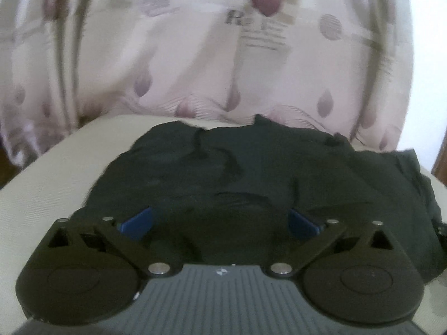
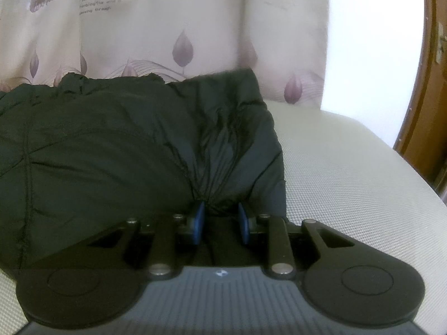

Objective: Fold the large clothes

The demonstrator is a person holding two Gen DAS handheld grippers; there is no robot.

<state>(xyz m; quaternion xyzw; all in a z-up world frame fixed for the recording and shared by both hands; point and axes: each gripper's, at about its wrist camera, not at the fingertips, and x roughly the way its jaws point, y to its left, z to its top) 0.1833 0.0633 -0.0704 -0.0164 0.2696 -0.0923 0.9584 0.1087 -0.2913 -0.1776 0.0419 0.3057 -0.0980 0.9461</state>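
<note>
A black padded garment (image 1: 251, 173) lies bunched on a cream woven surface (image 1: 56, 181). In the left wrist view my left gripper (image 1: 220, 222) hovers at the garment's near edge. Its blue pads (image 1: 137, 222) stand wide apart, with dark cloth lying loose between them and nothing pinched. A black cord (image 1: 212, 156) curls on top of the fabric. In the right wrist view the garment (image 2: 111, 139) shows stitched seams, and its right edge ends near the middle of the frame. My right gripper (image 2: 220, 217) is shut on a pinch of that cloth, and creases fan out from the grip.
A pale curtain (image 2: 167, 28) with purple leaf prints hangs right behind the garment, also in the left wrist view (image 1: 167, 69). The cream surface (image 2: 349, 181) stretches bare to the right of the garment. A white wall (image 2: 371, 42) and a brown wooden frame (image 2: 427, 83) stand at far right.
</note>
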